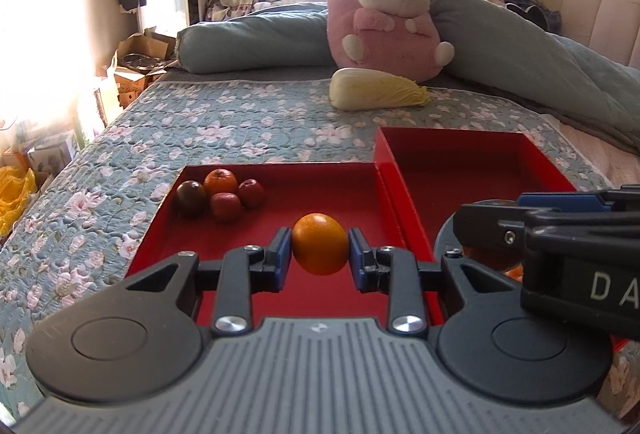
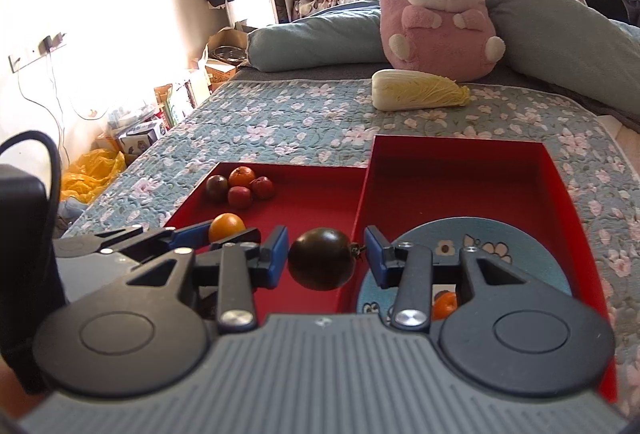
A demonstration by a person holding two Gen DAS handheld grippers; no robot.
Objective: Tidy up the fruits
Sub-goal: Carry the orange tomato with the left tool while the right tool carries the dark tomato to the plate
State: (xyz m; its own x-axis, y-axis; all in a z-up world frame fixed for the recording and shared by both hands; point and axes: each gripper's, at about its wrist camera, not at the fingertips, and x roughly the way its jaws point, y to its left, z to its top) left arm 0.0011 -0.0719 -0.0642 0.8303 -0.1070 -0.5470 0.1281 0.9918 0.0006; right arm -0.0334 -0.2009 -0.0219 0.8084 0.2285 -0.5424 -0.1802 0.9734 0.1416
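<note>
My left gripper [image 1: 320,252] is shut on an orange fruit [image 1: 320,244] and holds it above the left red tray [image 1: 160,234]. My right gripper [image 2: 325,258] is shut on a dark purple tomato [image 2: 322,258] over the edge between the left tray [image 2: 304,193] and the right red box [image 2: 560,193]. A cluster of a dark fruit [image 1: 191,197], an orange [image 1: 220,181] and two small red fruits [image 1: 226,206] lies in the left tray's far left corner. A blue patterned plate [image 2: 500,246] in the right box holds a small orange fruit [image 2: 445,305].
The trays sit on a floral quilt [image 1: 240,121] on a bed. A napa cabbage [image 1: 376,89] and a pink plush toy [image 1: 384,17] lie behind them, with a rolled grey-blue duvet [image 1: 256,41]. Boxes and a yellow bag [image 1: 12,193] stand on the floor at left.
</note>
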